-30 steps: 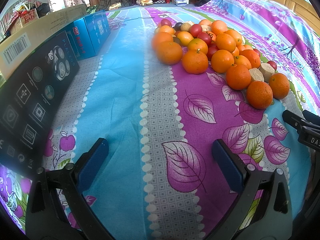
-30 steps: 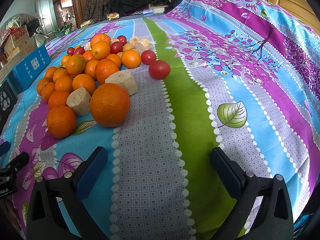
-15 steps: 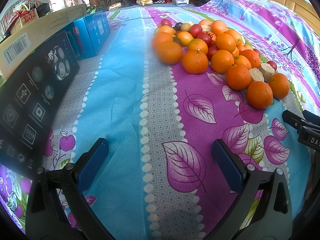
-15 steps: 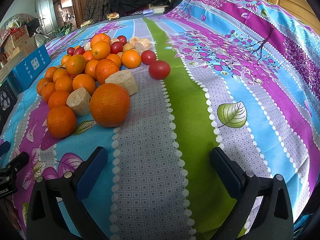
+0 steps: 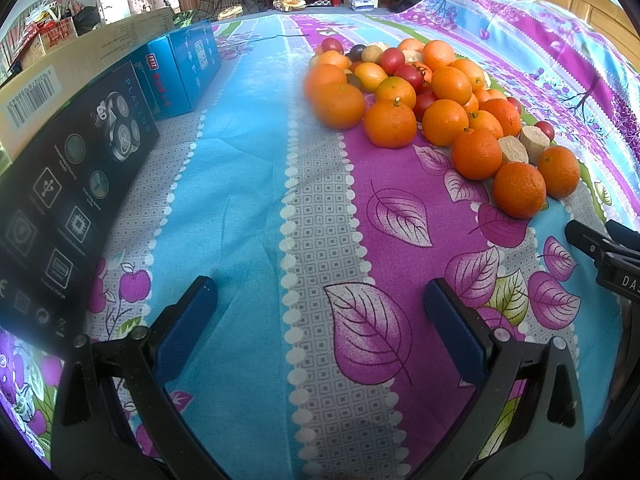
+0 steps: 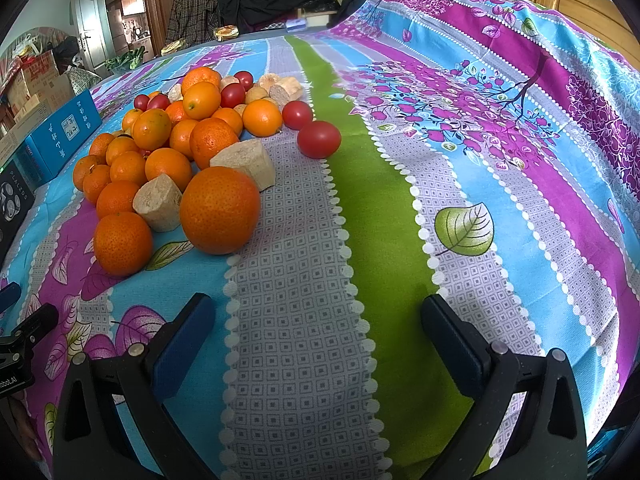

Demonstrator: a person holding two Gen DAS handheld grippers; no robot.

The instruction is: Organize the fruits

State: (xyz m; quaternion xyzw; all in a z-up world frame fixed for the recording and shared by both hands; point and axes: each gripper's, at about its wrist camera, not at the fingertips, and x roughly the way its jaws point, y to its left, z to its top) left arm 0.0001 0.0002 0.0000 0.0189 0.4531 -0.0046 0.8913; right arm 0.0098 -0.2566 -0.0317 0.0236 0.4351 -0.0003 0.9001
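A heap of oranges [image 5: 390,124], red tomatoes [image 5: 408,76] and pale beige chunks [image 5: 534,142] lies on a bright patterned cloth. In the right wrist view the same heap spreads across the upper left, with a big orange [image 6: 220,210] nearest and two tomatoes [image 6: 319,139] at its right edge. My left gripper [image 5: 320,312] stands open over bare cloth, well short of the heap. My right gripper [image 6: 318,320] is open too, with the big orange just ahead of its left finger. Nothing lies between either pair of fingers.
A black product box [image 5: 68,196], blue boxes [image 5: 180,72] and a long cardboard carton [image 5: 80,56] line the left side. The right gripper's tip [image 5: 600,248] shows at the left view's right edge. Clothes and clutter sit beyond the far end of the cloth [image 6: 500,120].
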